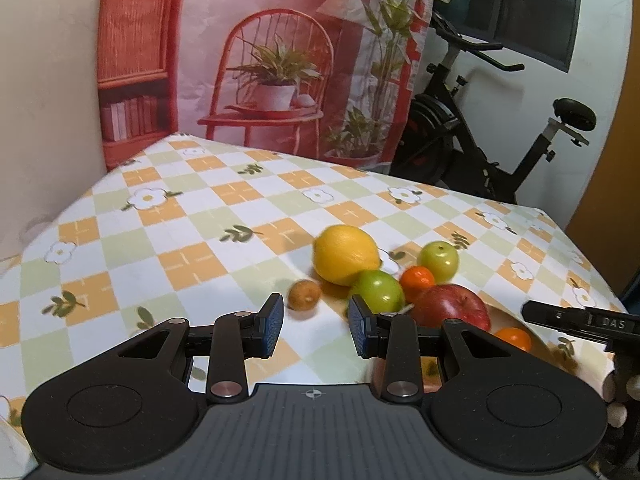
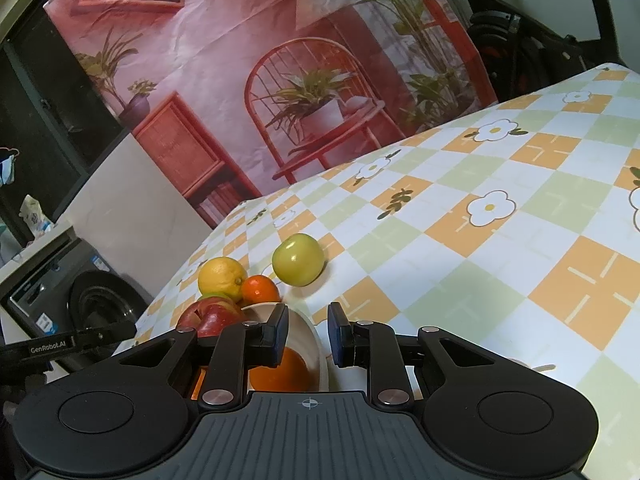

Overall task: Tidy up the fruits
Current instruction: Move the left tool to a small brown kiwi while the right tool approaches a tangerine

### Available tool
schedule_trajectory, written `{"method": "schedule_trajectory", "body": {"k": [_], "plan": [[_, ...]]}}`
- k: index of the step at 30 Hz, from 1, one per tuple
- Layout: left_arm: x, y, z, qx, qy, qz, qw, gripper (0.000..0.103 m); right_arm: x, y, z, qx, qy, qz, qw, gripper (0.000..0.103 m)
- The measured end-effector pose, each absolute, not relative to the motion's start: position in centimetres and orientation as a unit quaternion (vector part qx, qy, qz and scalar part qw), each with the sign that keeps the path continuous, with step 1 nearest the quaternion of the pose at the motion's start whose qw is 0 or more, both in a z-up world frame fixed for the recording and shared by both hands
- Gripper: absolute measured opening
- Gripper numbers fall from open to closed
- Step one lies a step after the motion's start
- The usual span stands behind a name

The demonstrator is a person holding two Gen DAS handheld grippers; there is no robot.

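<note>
On the checked tablecloth (image 1: 192,216) lies a cluster of fruit: a lemon (image 1: 346,254), two green apples (image 1: 378,290) (image 1: 439,260), a tangerine (image 1: 417,280), a red apple (image 1: 452,306) and a small brown kiwi (image 1: 305,294). My left gripper (image 1: 316,322) hovers just short of them, open, with only cloth between its pads. A cream bowl (image 2: 316,344) holds an orange (image 2: 280,372). My right gripper (image 2: 308,334) is shut on the bowl's rim. Beyond it I see the red apple (image 2: 212,316), lemon (image 2: 222,278), tangerine (image 2: 260,290) and one green apple (image 2: 298,260).
A printed backdrop (image 1: 260,60) hangs behind the table's far edge. An exercise bike (image 1: 480,140) stands past the far right corner. A washing machine (image 2: 92,300) sits below the table's left side. The cloth is bare left of the fruit.
</note>
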State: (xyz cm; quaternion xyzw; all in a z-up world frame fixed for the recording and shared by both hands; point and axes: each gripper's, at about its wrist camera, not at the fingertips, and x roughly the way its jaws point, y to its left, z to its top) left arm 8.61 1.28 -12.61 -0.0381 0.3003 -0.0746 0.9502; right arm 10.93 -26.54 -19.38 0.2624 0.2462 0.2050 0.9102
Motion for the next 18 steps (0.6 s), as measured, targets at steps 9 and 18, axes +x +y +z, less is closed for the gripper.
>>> {"method": "schedule_trajectory", "body": {"k": [9,18], "plan": [[9.9,3.2,-11.2,-0.03,0.293,-0.054,0.954,0.038,11.3,-26.2,-18.7,0.247,0.254,0.186,0.917,0.021],[11.4,4.1,-10.1,-0.038,0.277,-0.052,0.959,0.038,13.1,-24.6,-15.5,0.172,0.252,0.187,0.934,0.021]]}}
